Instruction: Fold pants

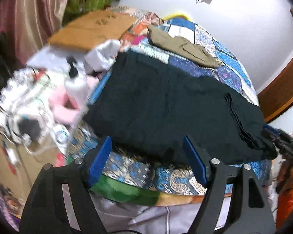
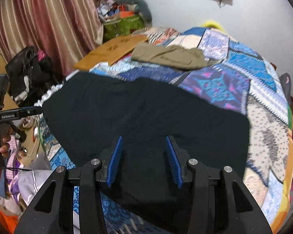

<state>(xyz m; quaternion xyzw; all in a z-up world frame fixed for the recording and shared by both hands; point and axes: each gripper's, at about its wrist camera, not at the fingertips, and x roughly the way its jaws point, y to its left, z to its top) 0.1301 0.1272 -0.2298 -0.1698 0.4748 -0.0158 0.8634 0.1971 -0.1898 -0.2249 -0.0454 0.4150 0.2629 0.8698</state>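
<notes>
Dark navy pants (image 1: pixel 166 105) lie spread flat on a patchwork quilt (image 1: pixel 214 46), also seen in the right wrist view (image 2: pixel 142 113). My left gripper (image 1: pixel 146 142) is open, its blue pads just above the near edge of the pants with nothing between them. My right gripper (image 2: pixel 143 139) is open over the pants' near end, empty. The other gripper's body shows at the right edge of the left wrist view (image 1: pixel 283 144) and at the left edge of the right wrist view (image 2: pixel 15 115).
Folded khaki pants (image 1: pixel 183 46) lie at the far side of the quilt (image 2: pixel 263 89). A white pump bottle (image 1: pixel 76 83), pink cloth and clutter sit left of the bed. A brown board (image 1: pixel 95 29) lies behind. Striped curtain (image 2: pixel 39 19) at the left.
</notes>
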